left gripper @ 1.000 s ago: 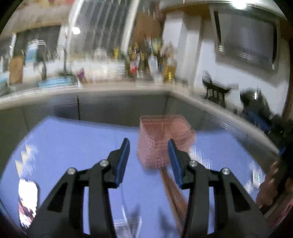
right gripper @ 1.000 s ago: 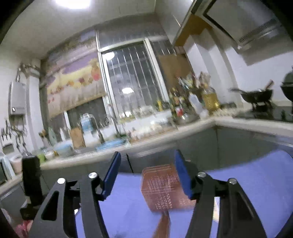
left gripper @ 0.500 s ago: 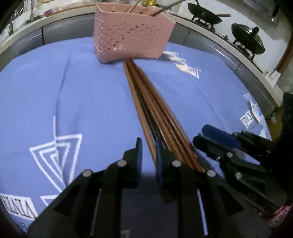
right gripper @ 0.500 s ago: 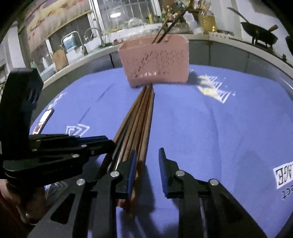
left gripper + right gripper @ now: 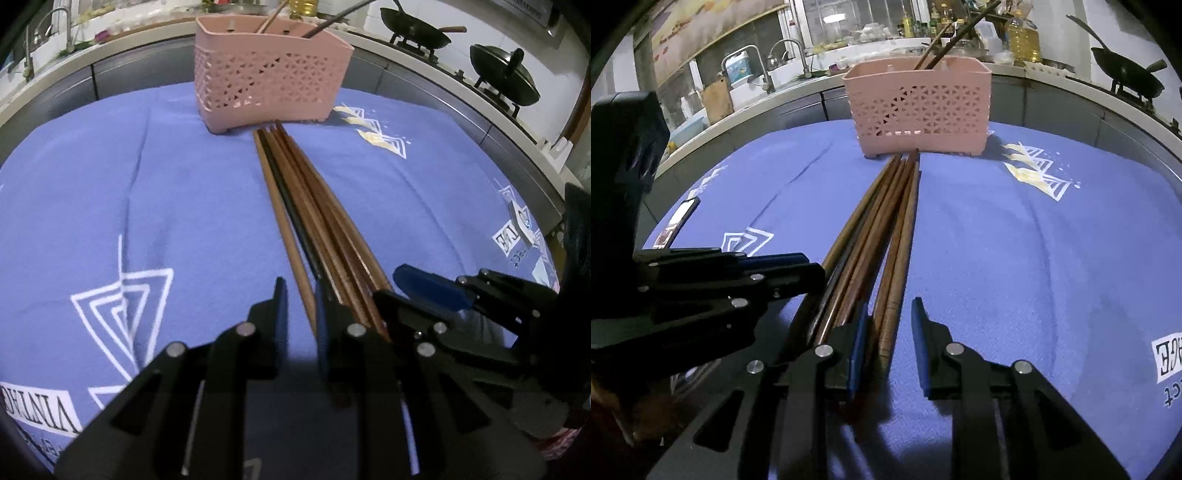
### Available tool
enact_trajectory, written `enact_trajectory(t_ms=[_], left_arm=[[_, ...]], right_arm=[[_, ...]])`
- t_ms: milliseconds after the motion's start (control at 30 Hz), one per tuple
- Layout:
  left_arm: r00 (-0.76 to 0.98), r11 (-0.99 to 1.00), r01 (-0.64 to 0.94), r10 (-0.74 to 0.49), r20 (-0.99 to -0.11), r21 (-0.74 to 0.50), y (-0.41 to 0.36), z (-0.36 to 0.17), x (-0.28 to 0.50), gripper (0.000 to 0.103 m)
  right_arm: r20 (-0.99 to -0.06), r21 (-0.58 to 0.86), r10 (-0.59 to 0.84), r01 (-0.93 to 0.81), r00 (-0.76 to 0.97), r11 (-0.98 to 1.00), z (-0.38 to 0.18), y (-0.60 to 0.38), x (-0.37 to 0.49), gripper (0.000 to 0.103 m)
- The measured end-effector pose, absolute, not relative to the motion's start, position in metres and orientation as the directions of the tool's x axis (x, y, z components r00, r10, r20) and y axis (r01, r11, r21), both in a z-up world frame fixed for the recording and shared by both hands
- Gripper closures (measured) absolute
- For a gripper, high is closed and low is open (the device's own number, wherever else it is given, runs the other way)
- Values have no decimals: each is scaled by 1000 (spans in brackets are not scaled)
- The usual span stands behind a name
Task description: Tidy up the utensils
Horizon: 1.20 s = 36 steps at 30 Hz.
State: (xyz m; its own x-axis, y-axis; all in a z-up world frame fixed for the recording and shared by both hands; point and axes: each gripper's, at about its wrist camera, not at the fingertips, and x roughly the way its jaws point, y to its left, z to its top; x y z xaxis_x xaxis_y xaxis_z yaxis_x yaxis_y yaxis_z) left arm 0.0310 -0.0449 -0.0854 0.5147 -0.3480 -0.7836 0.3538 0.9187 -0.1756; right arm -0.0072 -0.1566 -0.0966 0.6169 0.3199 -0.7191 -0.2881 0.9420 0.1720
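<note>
While hidden from left cam, phone (image 5: 676,222) at cloth (image 5: 1034,240) edge, right cam.

a blue cloth (image 5: 207,206) with white line prints covers the table. a phone (image 5: 676,221) lies near the cloth's left edge. behind, a counter (image 5: 746,110) carries a tap (image 5: 788,55) and a yellow oil bottle (image 5: 1023,37). on the stove stand a wok (image 5: 415,27) and a lidded pan (image 5: 504,75), side by side
</note>
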Motion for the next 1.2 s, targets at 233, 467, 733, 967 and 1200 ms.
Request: enact_trajectory(t_ms=[233,467,733,967,1200], left_arm=[[528,914,371,-351,-773,-161,-49,-88,31,88],[535,908,377,-374,-758,-181,-42,-89,30,88],[546,903,399,-374,-750,-160,-46,-90,27,88],[541,899,381,-406,-737,-216,-30,-90,29,88],[535,903,362,-406,-741,-233,-27,-90,33,86]], right_arm=[[-711,156,279,-241,646,958,-91,-161,-5,78],[-735,89,233,-249,637,964,-95,-147,1,78],[-738,44,190,-236,647,971,-95,-143,6,84],[-746,81,167,-162,644,984,-95,-161,11,95],[-748,78,166,-163,643,983,-94,-157,11,95]])
